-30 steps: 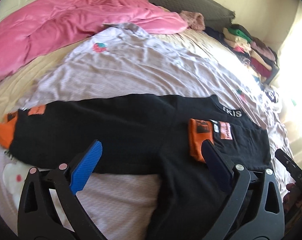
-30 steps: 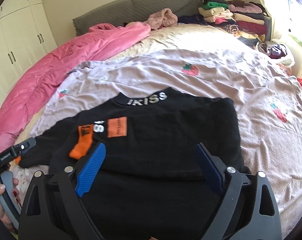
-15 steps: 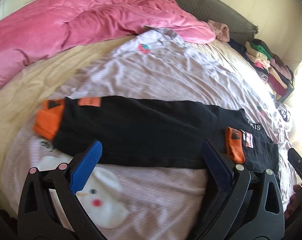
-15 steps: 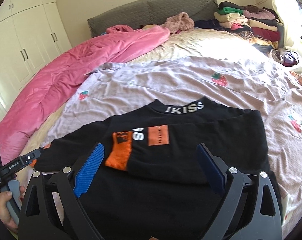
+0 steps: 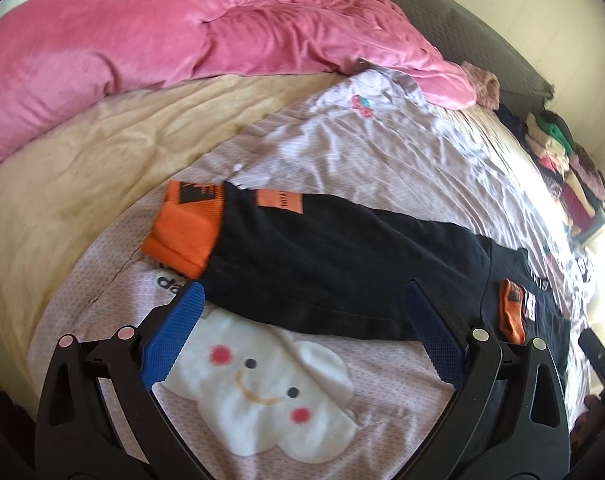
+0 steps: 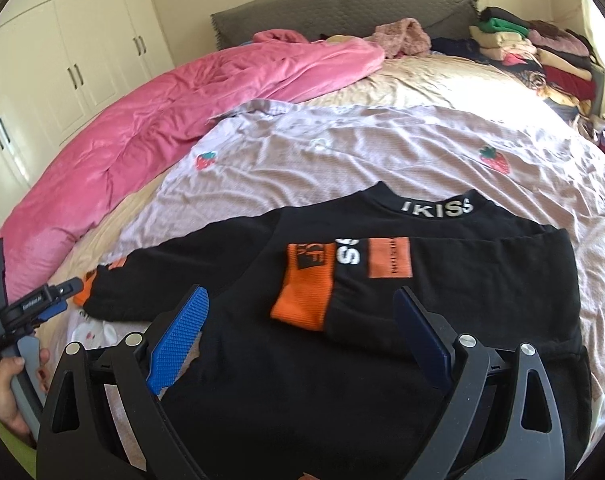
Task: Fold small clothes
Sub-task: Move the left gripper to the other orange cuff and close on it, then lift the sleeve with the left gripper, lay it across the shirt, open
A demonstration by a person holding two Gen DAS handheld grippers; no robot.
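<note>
A pink quilt (image 6: pixel 174 108) lies across a lilac sheet (image 6: pixel 342 152) on the bed. The black sweater (image 6: pixel 442 312) lies flat on the sheet; its hem is cut off behind the right gripper (image 6: pixel 298 334). Left gripper (image 5: pixel 302 330) and right gripper both stand wide open, holding nothing. Compared with a second ago, the left gripper has shifted toward the outstretched sleeve's orange cuff (image 5: pixel 184 226).

A black sweatshirt (image 6: pixel 442 300) with orange cuffs, orange patches and an "IKISS" collar is laid flat on the bed, one sleeve (image 6: pixel 382 300) folded across the chest and the other sleeve (image 5: pixel 322 264) stretched out sideways.
</note>
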